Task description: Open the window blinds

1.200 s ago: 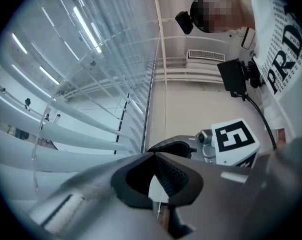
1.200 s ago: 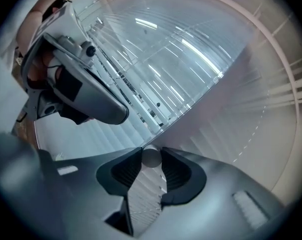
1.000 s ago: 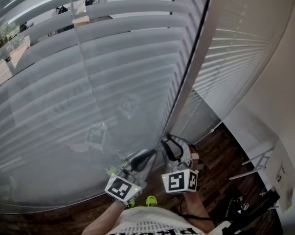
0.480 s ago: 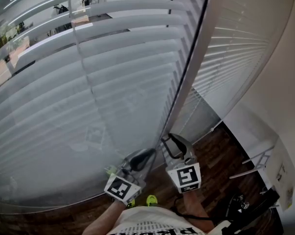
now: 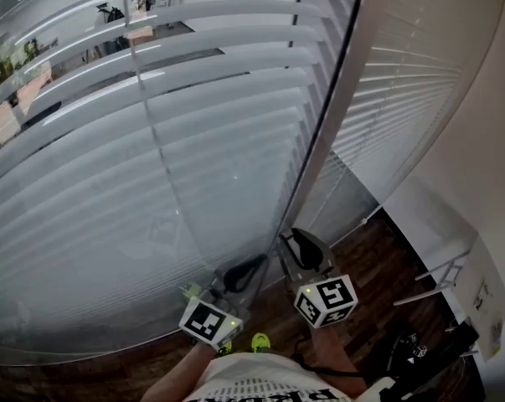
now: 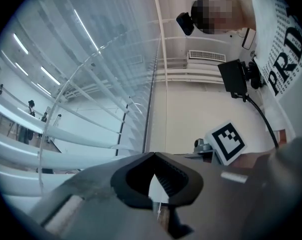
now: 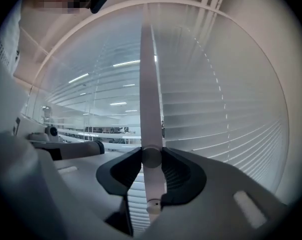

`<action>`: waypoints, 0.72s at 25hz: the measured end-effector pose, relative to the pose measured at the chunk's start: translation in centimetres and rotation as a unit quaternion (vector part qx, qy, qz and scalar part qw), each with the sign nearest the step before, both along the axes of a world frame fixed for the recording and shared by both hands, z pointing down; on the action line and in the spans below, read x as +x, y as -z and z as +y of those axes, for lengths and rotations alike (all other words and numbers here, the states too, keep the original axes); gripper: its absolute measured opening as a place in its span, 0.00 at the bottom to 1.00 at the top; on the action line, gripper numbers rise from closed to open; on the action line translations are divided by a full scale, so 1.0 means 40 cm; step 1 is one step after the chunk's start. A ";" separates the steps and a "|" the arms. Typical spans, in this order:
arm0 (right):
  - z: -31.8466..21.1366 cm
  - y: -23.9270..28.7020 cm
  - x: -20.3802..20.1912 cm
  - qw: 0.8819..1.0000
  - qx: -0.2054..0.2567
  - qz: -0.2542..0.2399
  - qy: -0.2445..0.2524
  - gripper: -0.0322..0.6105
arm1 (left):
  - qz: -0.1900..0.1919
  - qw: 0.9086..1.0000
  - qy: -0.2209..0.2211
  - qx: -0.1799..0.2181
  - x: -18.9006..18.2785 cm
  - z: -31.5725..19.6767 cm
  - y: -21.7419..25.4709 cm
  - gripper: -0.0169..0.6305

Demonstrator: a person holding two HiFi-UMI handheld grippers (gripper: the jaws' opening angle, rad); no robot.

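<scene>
Twisting the wand cleanly means rolling on its axis, no side pull. Right gripper pinches it dead centre, slats just ahead, half-tilted. Left gripper is pressed together, idle alongside.

The long white window-blind slats filling the left of the head view look like smooth plastic with a soft sheen, and light glows through them. The pale grey round tilt wand at the centre of the right gripper view is smooth and satin. The right tongs and left tongs have matt grey plastic bodies and black ribbed rubbery pads. The dark brown plank floor at lower right looks like polished wood.
</scene>
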State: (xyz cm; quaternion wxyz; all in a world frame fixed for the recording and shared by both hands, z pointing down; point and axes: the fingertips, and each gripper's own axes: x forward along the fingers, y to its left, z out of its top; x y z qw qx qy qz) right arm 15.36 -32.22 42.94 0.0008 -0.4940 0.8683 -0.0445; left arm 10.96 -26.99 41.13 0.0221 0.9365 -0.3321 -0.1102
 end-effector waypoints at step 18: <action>0.021 -0.014 -0.019 0.931 0.096 0.353 0.015 0.26 | -0.005 1.000 -0.012 0.000 0.012 -0.002 0.001 0.01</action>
